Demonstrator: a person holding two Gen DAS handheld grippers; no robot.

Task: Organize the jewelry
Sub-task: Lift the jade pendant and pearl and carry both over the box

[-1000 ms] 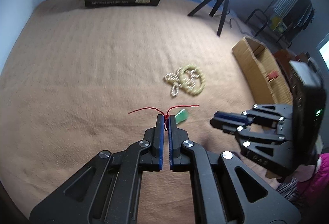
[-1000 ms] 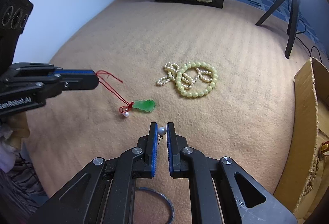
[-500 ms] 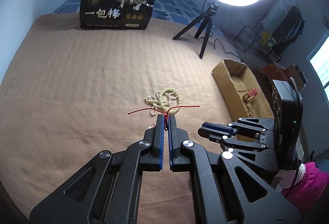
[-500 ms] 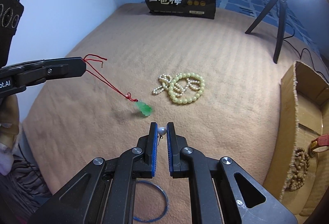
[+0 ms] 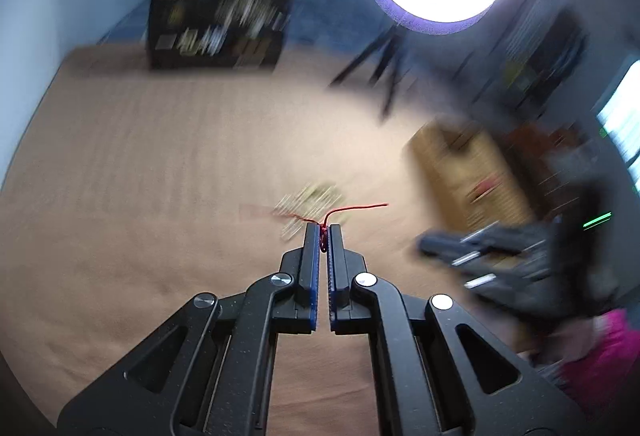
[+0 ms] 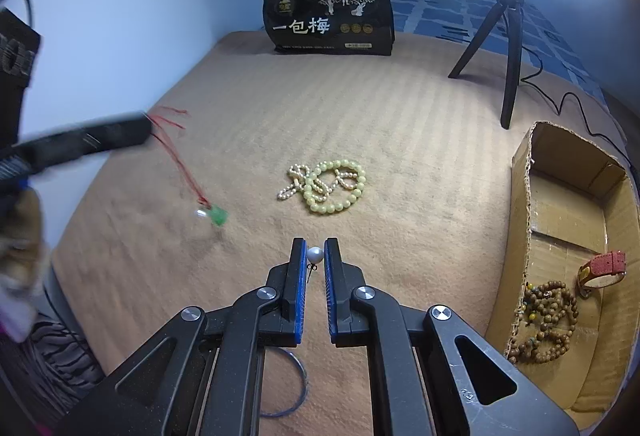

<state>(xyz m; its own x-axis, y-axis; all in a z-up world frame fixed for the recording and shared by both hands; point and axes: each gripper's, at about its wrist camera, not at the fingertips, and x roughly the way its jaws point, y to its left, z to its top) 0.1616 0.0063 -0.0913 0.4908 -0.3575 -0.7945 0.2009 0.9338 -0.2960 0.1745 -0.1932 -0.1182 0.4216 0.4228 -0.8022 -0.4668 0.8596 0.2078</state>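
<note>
My left gripper (image 5: 324, 227) is shut on the red cord (image 5: 344, 211) of a green pendant necklace. In the right wrist view the left gripper (image 6: 136, 129) holds that cord (image 6: 180, 163) up at the left, and the green pendant (image 6: 218, 215) hangs just above the tan blanket. My right gripper (image 6: 315, 244) is shut on a small pearl earring (image 6: 315, 256). A tangle of pearl and pale green bead bracelets (image 6: 326, 185) lies mid-blanket. A cardboard box (image 6: 568, 236) at right holds wooden beads (image 6: 544, 320) and a red-strap watch (image 6: 600, 270).
A black printed bag (image 6: 328, 19) stands at the back. A ring-light tripod (image 6: 508, 47) stands at back right with a cable. A blue wire ring (image 6: 296, 392) lies under my right gripper. The left wrist view is motion-blurred.
My left gripper has lifted the red-cord necklace off the blanket, so the pendant now hangs. The right gripper has risen and pulled back a little, still holding the pearl earring.
</note>
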